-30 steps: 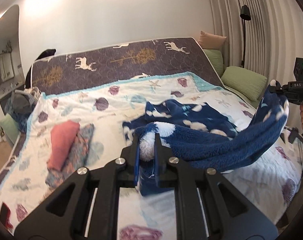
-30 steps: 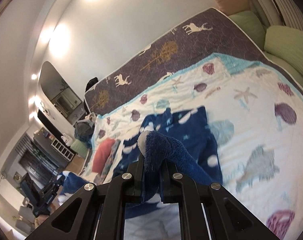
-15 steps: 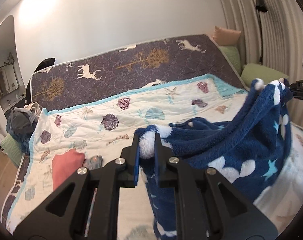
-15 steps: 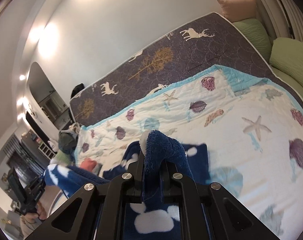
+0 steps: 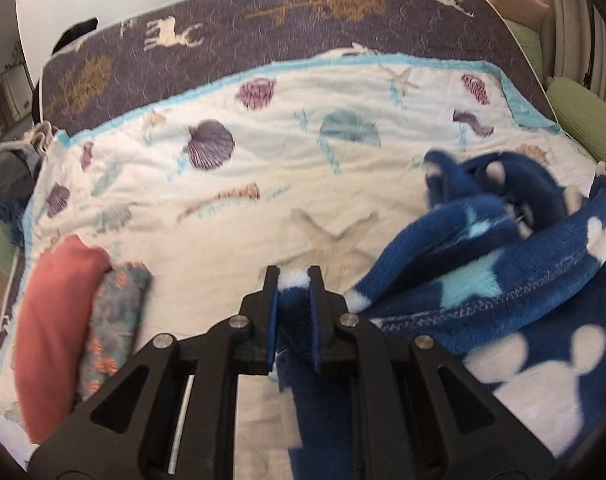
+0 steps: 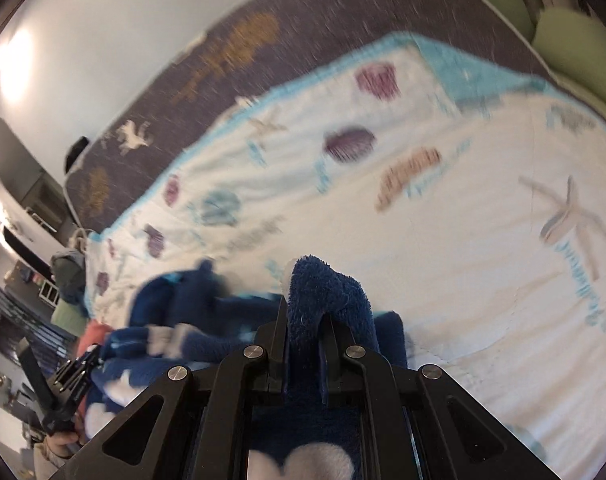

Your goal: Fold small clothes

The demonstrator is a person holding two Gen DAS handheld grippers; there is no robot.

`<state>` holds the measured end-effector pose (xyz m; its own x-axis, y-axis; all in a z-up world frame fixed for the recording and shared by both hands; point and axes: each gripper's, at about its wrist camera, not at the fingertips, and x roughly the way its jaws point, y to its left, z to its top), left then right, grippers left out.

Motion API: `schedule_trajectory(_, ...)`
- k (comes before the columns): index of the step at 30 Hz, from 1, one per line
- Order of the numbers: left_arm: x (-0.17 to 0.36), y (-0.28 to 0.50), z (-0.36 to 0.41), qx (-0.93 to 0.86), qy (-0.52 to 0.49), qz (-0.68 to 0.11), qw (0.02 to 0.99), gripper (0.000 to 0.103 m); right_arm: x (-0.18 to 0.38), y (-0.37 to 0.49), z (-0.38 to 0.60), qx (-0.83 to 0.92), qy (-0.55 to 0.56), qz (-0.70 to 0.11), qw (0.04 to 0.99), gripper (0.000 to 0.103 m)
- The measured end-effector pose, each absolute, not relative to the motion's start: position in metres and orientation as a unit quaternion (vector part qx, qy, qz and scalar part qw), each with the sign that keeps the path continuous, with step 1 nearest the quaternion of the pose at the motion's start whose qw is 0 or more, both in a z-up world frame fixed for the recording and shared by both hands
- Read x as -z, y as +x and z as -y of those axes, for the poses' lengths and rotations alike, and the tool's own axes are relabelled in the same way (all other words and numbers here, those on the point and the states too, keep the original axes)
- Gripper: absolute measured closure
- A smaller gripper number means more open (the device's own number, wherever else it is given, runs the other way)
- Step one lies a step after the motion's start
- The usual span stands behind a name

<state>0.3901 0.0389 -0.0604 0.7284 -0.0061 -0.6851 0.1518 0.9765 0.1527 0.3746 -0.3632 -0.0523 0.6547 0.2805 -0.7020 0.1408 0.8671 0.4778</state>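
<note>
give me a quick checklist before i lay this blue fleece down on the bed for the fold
1. Left gripper fingers pinching the blue fleece: ok, though starting to open.
2. Right gripper shut on its fleece corner: ok.
3. Bare quilt ahead for laying down: ok.
4. Folded red garment and patterned garment off to the side, apart from the fleece: ok.
5. Fleece spread flat between the grippers: not ok, bunched.
6. Edges aligned: cannot tell, blurred.

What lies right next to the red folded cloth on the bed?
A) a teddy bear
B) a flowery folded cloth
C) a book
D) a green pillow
B: in the left wrist view, a flowery folded cloth lies against the red folded cloth on the seashell blanket.
</note>
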Motion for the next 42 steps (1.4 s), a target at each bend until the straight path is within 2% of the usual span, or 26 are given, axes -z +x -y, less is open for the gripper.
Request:
schedule_trajectory(4,0.061,0.391,-0.038,0.044,0.096,-0.362,0.926,0.081,0.066,0.380,0.377,-0.046,0.293,-0.422,0.857,0.093)
schedule_trajectory(8,0.038,0.382,-0.043,0.042,0.070,-0.351,0.933,0.075,0.052,0.373,0.378,-0.036,0.288,-0.421,0.860,0.087)
schedule_trajectory(10,0.026,0.377,-0.051,0.048,0.051,-0.338,0.938,0.065,0.035,0.364,0.374,-0.032,0.278,-0.410,0.868,0.083)
schedule_trajectory(12,0.009,0.363,-0.058,0.061,0.033,-0.320,0.945,0.052,0.016,0.350,0.371,-0.033,0.270,-0.390,0.880,0.061)
schedule_trajectory(14,-0.004,0.347,-0.059,0.079,0.025,-0.309,0.947,0.049,-0.004,0.337,0.368,-0.032,0.261,-0.369,0.892,0.049)
schedule_trajectory(18,-0.020,0.313,-0.047,0.125,0.030,-0.302,0.944,0.049,-0.035,0.312,0.350,-0.066,0.239,-0.351,0.903,0.049)
schedule_trajectory(21,-0.019,0.298,-0.033,0.171,0.034,-0.308,0.935,0.049,-0.042,0.302,0.319,-0.108,0.192,-0.368,0.903,0.049)
schedule_trajectory(23,-0.011,0.295,-0.021,0.205,0.040,-0.330,0.921,0.046,-0.035,0.297,0.288,-0.140,0.146,-0.396,0.896,0.049)
schedule_trajectory(24,-0.001,0.298,-0.011,0.221,0.050,-0.352,0.908,0.039,-0.028,0.296,0.276,-0.148,0.130,-0.408,0.891,0.049)
schedule_trajectory(25,0.011,0.302,0.000,0.221,0.075,-0.372,0.899,0.037,-0.019,0.295,0.262,-0.155,0.110,-0.423,0.886,0.049)
schedule_trajectory(28,0.037,0.323,0.027,0.178,0.150,-0.395,0.888,0.037,0.006,0.303,0.241,-0.141,0.061,-0.449,0.880,0.049)
schedule_trajectory(30,0.041,0.341,0.033,0.186,0.142,-0.402,0.885,0.037,0.019,0.318,0.234,-0.117,0.041,-0.454,0.882,0.049)
schedule_trajectory(37,0.048,0.421,0.017,0.096,0.084,-0.412,0.902,0.036,0.031,0.395,0.253,-0.062,0.060,-0.454,0.887,0.049)
schedule_trajectory(42,0.058,0.427,-0.027,0.056,-0.011,-0.430,0.901,0.036,0.062,0.418,0.309,-0.018,0.184,-0.466,0.865,0.049)
